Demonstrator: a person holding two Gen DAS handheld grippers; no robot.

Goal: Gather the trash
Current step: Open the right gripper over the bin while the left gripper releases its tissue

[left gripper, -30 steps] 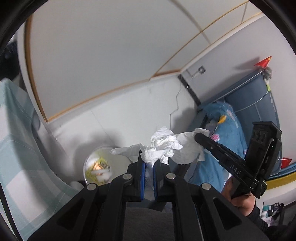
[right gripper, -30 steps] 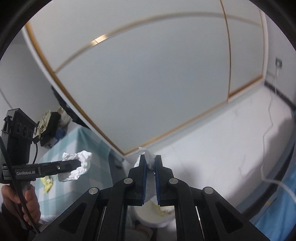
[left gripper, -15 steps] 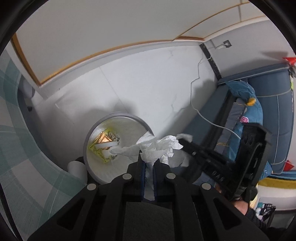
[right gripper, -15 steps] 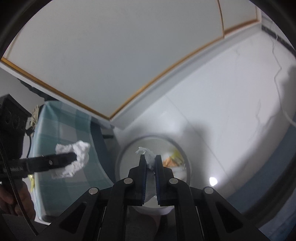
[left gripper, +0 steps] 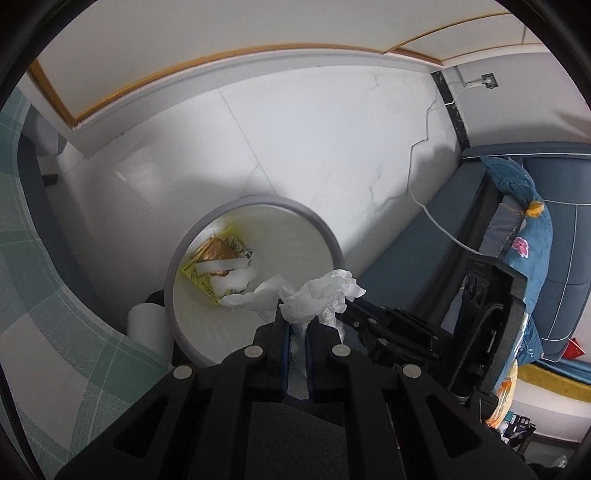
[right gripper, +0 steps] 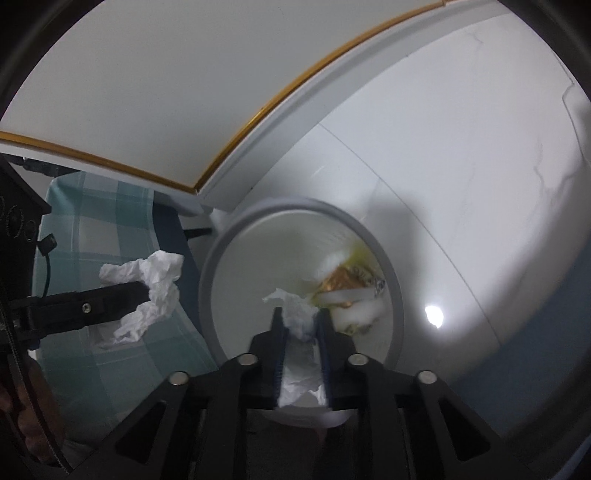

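Some wrappers already lie in the bin (right gripper: 221, 266). Above its near rim, the right gripper (right gripper: 301, 321) has just been opening, its tissue (right gripper: 295, 314) seemingly loose between the jaws; the left gripper (left gripper: 297, 325) clenches another tissue (left gripper: 314, 295), undropped.

A white marbled floor (left gripper: 314, 129) meets a white wall (left gripper: 221, 29) with gold trim. A blue sofa (left gripper: 554, 258) stands beside a checked cloth (right gripper: 110, 206).

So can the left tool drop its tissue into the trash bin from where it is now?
Probably yes: the left tool, shut on its tissue, hangs by the trash bin, whose mouth is open.
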